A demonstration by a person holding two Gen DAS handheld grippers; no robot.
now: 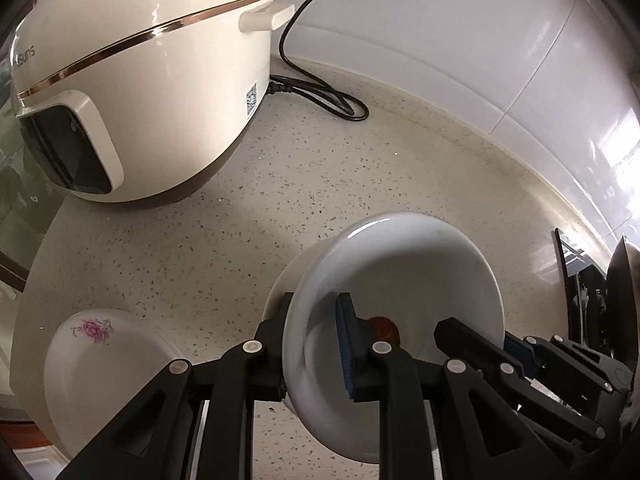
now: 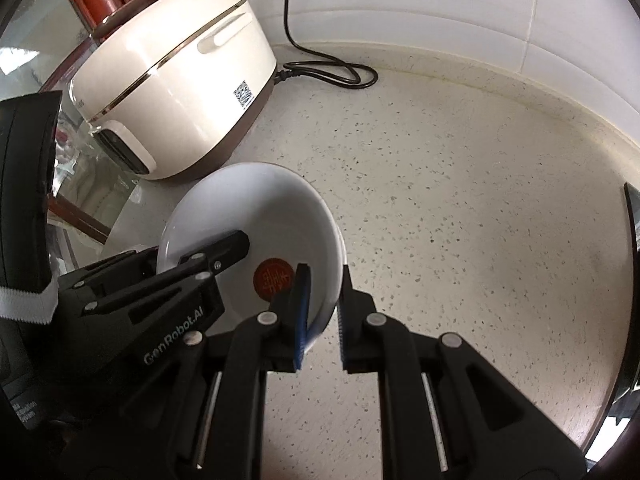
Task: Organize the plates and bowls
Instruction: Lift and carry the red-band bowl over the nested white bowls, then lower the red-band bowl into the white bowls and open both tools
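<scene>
A white bowl (image 1: 404, 280) with a red seal on its inside bottom is held above the speckled counter. My left gripper (image 1: 316, 340) is shut on its left rim, one finger outside and one inside. My right gripper (image 2: 322, 316) straddles the bowl's (image 2: 260, 220) right rim with one finger inside and one outside; a small gap shows at the outer pad. The right gripper's fingers also show at the bowl's right side in the left wrist view (image 1: 472, 340). A white bowl with a pink flower (image 1: 104, 376) sits at lower left, near the counter's edge.
A cream rice cooker (image 1: 144, 76) stands at the back left, also in the right wrist view (image 2: 180, 80), with its black cord (image 1: 320, 92) looped against the white tiled wall. Dark cookware (image 1: 616, 312) stands at the right. The counter (image 2: 460, 200) edge runs along the left.
</scene>
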